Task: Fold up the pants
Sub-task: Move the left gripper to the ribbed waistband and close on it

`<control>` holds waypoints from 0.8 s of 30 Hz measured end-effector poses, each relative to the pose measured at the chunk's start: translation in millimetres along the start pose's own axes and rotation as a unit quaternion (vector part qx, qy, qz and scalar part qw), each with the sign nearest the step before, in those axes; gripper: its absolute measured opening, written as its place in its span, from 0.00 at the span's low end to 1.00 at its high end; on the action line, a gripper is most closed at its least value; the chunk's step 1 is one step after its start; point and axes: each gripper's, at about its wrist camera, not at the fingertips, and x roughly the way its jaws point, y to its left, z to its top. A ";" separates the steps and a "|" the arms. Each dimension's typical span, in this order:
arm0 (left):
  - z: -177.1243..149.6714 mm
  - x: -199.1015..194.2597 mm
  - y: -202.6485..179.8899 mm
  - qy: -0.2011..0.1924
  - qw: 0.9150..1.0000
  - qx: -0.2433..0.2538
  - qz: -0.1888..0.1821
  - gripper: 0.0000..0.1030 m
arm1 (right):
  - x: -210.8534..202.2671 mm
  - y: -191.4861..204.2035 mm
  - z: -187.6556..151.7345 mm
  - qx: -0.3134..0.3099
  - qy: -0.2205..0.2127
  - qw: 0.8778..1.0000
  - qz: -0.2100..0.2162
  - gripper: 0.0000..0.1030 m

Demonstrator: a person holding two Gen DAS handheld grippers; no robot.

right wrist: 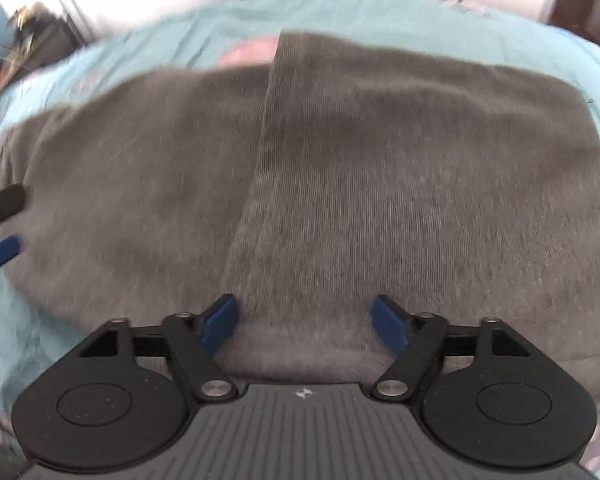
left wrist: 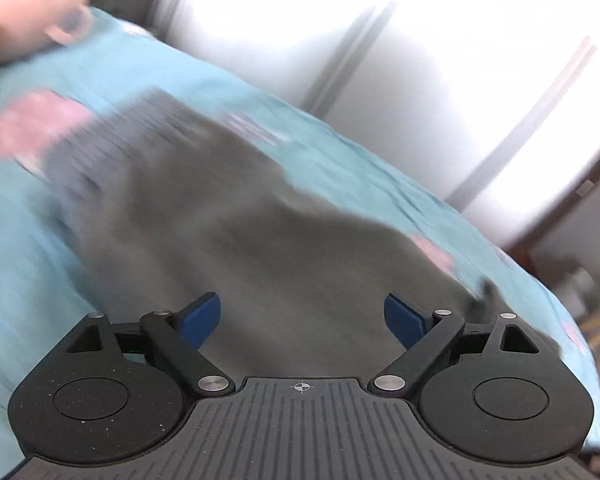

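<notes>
We find no legible brand, label or writing in either view — only a small crosshair mark on each gripper body.

The grey pants point(right wrist: 380, 168) lie flat on the bed point(right wrist: 340, 8), on its teal cover with pink patches. In the right wrist view the long axis runs left to right; a folded layer covers the right part, its ribbed edge running from near centre to the far side.

The right gripper point(right wrist: 304, 322) is just above the near edge of the pants, jaws apart, nothing between them. The left gripper point(left wrist: 302, 322) is over the pants too — jaws apart, nothing held. Its view is heavily motion-blurred; there the pants run from near to far left.
</notes>
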 end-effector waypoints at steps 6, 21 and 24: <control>33.2 3.1 79.3 0.006 0.994 -0.106 0.016 0.84 | 2.2 14.1 -4.8 -0.008 -0.032 0.999 0.002 0.94; 33.0 21.4 137.5 0.041 0.976 -0.213 -0.013 0.71 | -11.1 -28.3 -23.1 0.220 -0.141 0.963 0.066 0.94; 32.5 37.7 135.5 0.065 0.976 -0.208 -0.025 0.65 | -11.3 -32.8 -24.5 0.227 -0.147 0.961 0.065 0.94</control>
